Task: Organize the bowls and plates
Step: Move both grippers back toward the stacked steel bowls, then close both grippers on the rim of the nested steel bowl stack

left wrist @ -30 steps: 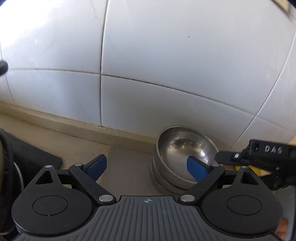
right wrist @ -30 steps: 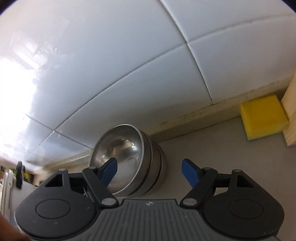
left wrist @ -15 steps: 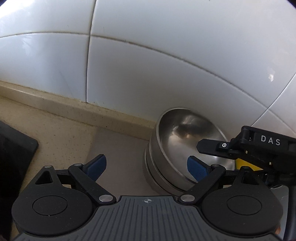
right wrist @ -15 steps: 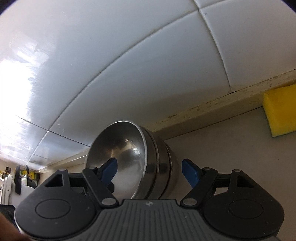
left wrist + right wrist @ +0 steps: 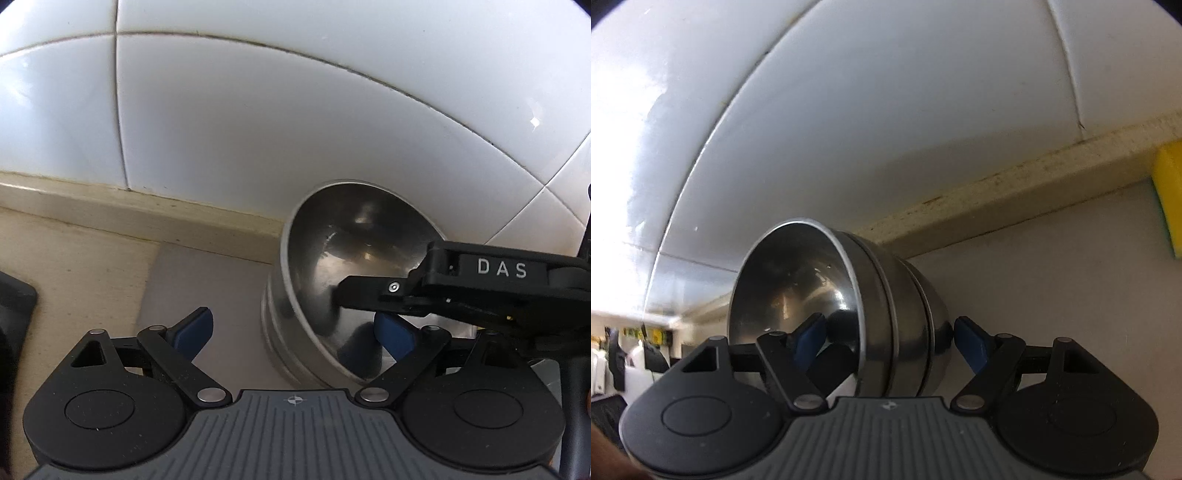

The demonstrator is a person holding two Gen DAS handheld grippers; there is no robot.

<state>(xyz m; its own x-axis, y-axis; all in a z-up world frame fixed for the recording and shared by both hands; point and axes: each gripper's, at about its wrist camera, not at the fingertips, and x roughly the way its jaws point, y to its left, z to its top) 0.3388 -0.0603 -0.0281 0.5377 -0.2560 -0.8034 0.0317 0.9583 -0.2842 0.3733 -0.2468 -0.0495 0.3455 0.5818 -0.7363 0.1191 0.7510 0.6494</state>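
Observation:
A stack of nested steel bowls (image 5: 332, 258) stands on a grey surface against the tiled wall, seen tilted toward the camera. My left gripper (image 5: 291, 332) is open, its right finger over the top bowl's inside and its left finger over the surface beside the stack. From the right, a black finger of my right gripper (image 5: 373, 291) reaches into the same bowl. In the right wrist view the bowls (image 5: 897, 295) sit between the jaws of my right gripper (image 5: 888, 339). It is open, with one pad inside the top bowl and the other outside the stack, neither pressing.
A beige ledge (image 5: 147, 210) runs along the foot of the white tiled wall (image 5: 258, 129). A yellow sponge (image 5: 1171, 199) lies at the far right by the ledge. A black object (image 5: 14, 306) sits at the left edge. Grey surface (image 5: 1071, 288) stretches right of the bowls.
Both grippers have sunk and closed in on the bowls, which look larger now. The right gripper's left finger has gone into the top bowl, and the stack now sits between its jaws.

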